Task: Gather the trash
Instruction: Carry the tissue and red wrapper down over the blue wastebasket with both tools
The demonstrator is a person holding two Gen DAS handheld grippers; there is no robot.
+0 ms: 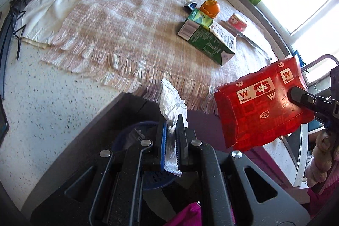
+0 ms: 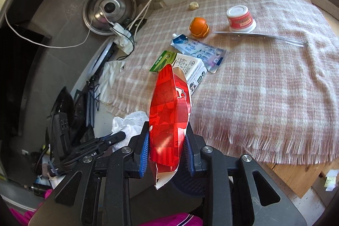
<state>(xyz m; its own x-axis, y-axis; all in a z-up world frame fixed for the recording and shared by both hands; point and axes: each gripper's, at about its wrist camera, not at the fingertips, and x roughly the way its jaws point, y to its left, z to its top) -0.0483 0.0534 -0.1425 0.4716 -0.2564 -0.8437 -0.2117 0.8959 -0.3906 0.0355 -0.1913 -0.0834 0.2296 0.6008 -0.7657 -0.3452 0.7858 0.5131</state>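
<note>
— Red foil, what is it doing in your right fingers?

— My right gripper is clamped on a red snack wrapper, its blue pads pressed against both sides. The wrapper stands up between them, torn silver edge hanging below.

— And the left?

— My left gripper is pinched together on a crumpled white plastic scrap, which sticks up past the fingertips. Both loads hang off the near edge of the tabletop, beside each other.

— What lies ahead of your fingers?

— On the pink checked cloth, well beyond them: a green and white carton lying on its side, a flattened blue pouch just behind it, orange peel farther on, and a small red cup upside down next to a clear plastic strip. Below my fingers I see a dark blue basket, mostly hidden.
</note>
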